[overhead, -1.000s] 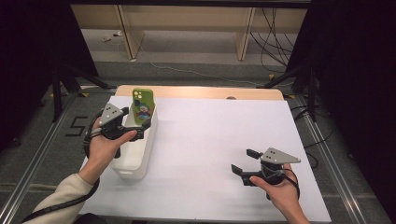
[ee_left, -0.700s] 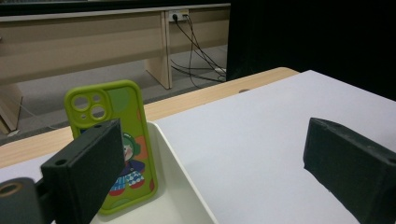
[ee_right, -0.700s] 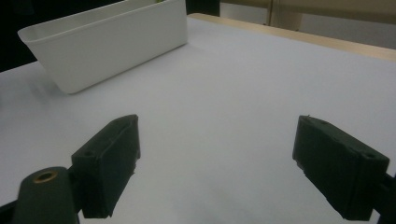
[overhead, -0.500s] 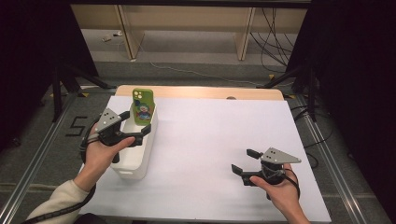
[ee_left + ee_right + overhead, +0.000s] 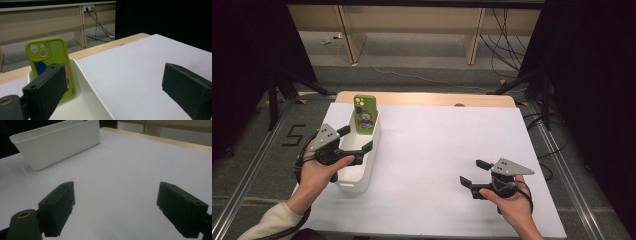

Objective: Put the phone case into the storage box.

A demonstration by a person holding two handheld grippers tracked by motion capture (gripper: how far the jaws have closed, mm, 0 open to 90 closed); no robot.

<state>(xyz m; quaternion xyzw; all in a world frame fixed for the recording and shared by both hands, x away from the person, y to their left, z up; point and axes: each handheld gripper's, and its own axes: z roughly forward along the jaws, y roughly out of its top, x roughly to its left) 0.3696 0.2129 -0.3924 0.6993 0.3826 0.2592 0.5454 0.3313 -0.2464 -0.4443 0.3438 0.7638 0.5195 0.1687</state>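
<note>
I see a lab-style recording setup: black curtains (image 5: 582,75) at both frame sides, a white-covered bench (image 5: 452,150) at center, loose cables (image 5: 507,30) on the floor, upper right.

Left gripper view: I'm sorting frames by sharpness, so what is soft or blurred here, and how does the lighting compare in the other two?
Left gripper view: the near tool is soft, the green phone fairly crisp. Right gripper view: the close tool is blurred, the white bin clearer, light even, no glare. High view: the white table is bright, the surroundings very dark, shadows faint.
</note>
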